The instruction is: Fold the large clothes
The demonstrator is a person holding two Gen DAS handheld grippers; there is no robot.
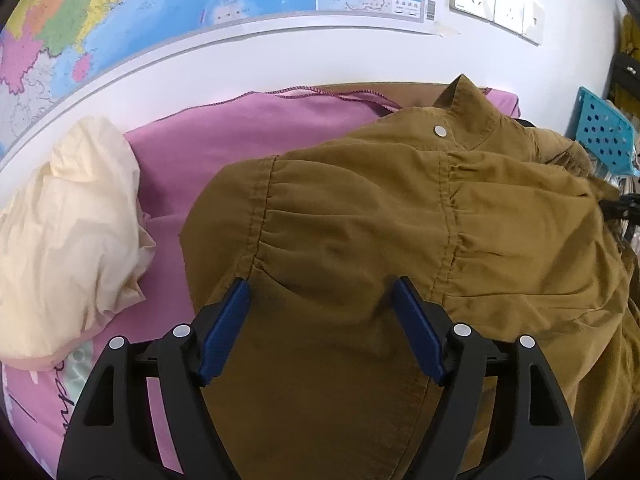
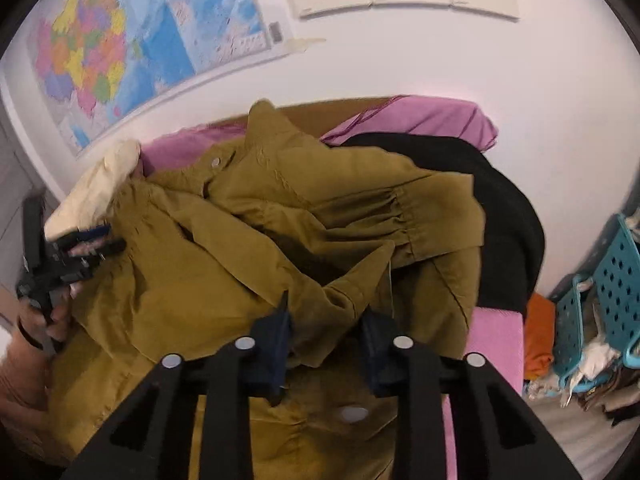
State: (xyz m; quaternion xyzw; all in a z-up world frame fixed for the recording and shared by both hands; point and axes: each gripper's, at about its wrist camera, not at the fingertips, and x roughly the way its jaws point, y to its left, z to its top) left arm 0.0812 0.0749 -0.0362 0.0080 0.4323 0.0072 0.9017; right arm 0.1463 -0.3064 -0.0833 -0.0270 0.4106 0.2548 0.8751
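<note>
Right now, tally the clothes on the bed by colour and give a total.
Olive-brown: 1, the jacket
Cream: 1, the bunched garment
Black: 1, the garment under the jacket's far side
Total: 3

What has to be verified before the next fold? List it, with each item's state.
1. Right gripper has the olive-brown jacket: ok, a bunched fold sits between its pads.
2. Left gripper has a grip: not ok, open above the fabric.
3. Jacket lies flat: not ok, crumpled, with layers crossing.
4. Jacket clear of the black garment: not ok, it overlaps it.
5. Cream garment clear of the jacket: cannot tell; the views disagree.
</note>
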